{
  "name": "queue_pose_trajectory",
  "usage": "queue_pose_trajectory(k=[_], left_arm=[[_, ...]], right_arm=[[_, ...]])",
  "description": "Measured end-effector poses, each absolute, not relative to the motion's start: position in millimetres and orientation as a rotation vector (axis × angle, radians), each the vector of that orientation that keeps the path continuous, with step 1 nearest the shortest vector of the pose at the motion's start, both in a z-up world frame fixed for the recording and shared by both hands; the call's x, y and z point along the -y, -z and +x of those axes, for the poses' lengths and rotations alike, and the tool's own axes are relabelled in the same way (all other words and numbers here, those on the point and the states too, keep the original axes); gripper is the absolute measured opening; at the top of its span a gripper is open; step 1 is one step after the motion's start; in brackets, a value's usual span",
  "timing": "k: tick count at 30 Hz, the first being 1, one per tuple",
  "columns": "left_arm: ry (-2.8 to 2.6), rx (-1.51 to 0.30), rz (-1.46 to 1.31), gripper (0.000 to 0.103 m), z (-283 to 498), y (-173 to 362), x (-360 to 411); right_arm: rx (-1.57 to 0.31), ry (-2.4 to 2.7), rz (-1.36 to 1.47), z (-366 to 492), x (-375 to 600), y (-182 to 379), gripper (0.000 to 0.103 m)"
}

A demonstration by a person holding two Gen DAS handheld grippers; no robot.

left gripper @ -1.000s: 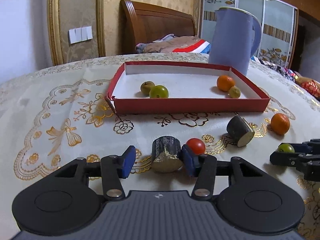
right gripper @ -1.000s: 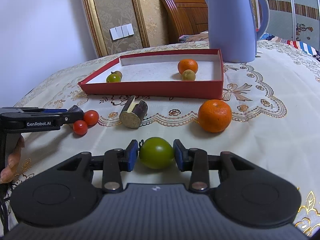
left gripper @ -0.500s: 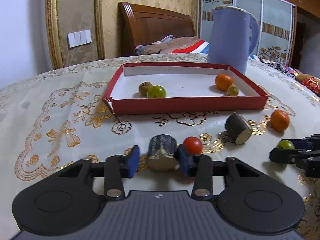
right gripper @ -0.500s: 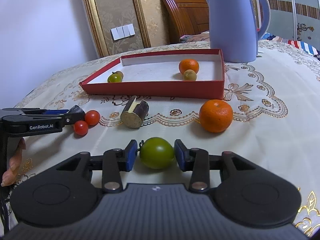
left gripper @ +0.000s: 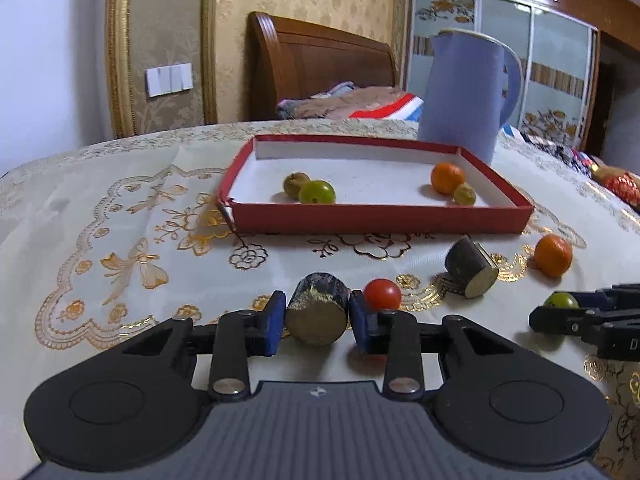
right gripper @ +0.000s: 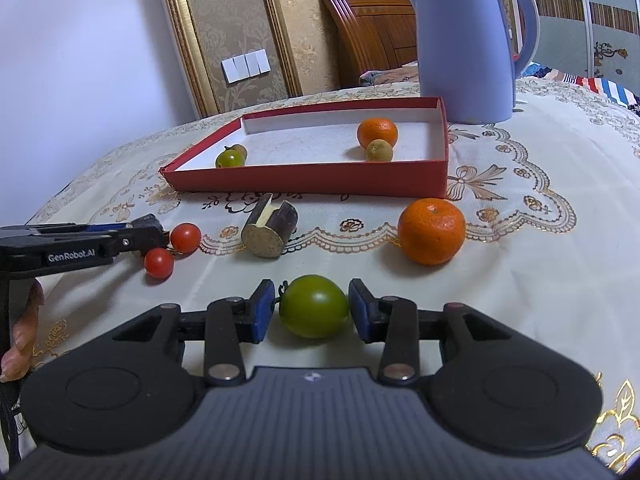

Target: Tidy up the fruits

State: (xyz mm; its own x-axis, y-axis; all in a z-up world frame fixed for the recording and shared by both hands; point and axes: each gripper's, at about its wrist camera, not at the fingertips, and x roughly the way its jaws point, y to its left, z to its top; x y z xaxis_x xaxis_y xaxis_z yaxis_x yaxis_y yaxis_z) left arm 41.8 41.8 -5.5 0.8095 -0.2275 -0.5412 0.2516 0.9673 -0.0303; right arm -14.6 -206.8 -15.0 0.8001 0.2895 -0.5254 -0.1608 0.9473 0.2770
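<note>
My left gripper (left gripper: 317,318) has closed on a dark sugarcane piece (left gripper: 318,309) lying on the table; both pads touch its sides. A red cherry tomato (left gripper: 382,294) sits just right of it. My right gripper (right gripper: 311,312) is open around a green fruit (right gripper: 314,306), with small gaps on both sides. A second sugarcane piece (right gripper: 269,231), two cherry tomatoes (right gripper: 185,237) and an orange (right gripper: 432,231) lie on the cloth. The red tray (left gripper: 380,218) holds an orange (left gripper: 447,177), a green fruit (left gripper: 317,192) and two brownish fruits.
A blue kettle (right gripper: 466,40) stands behind the tray at the right. The round table carries a white cloth with gold embroidery (left gripper: 132,260). A wooden headboard and bedding lie beyond the table.
The left gripper's jaws closed inward until they met the sugarcane piece. The right gripper stayed around the green fruit, its jaws slightly wider apart.
</note>
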Motion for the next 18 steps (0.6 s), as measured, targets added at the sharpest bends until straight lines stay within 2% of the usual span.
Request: queue_pose_trajectory(k=[18], left_arm=[[0.090,-0.540,-0.025,0.034,-8,6,-55]], right_arm=[[-0.598,-0.237,0.201,-15,204,15,0.038]])
